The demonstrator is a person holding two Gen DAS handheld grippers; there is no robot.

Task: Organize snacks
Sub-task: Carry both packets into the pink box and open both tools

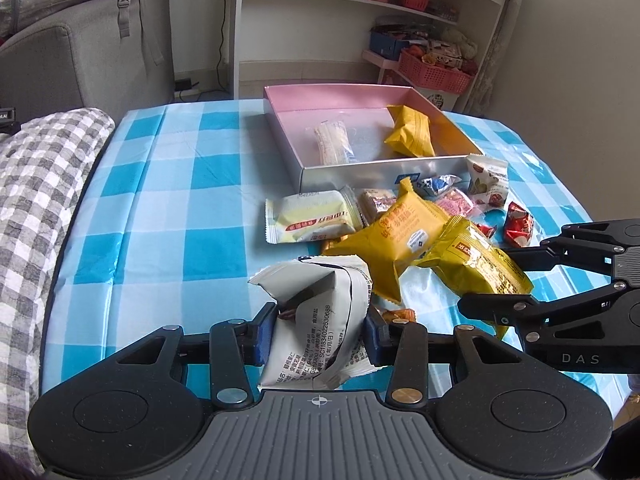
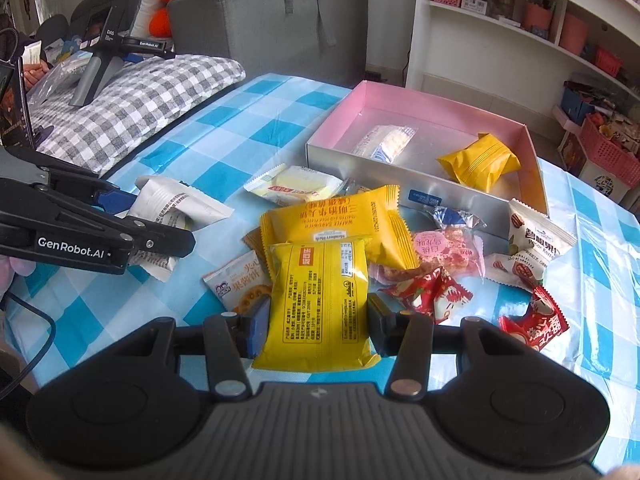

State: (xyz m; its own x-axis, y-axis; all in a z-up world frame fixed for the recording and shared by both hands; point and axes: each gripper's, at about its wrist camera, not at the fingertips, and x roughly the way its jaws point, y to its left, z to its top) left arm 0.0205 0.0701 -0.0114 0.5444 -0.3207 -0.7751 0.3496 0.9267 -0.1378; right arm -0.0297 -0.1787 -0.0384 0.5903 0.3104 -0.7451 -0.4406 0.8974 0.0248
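My left gripper is shut on a crumpled white snack packet, held over the near table; it also shows in the right wrist view. My right gripper is shut on a yellow snack packet, seen at the right in the left wrist view. A pink-lined box stands farther back and holds a clear-wrapped bar and a yellow packet. A pile of loose snacks lies before the box, including a large yellow packet and a pale packet.
The table has a blue-and-white checked cloth. A grey checked cushion lies along its left edge. Red candies and a pecan packet lie at the right. White shelves and a pink basket stand behind.
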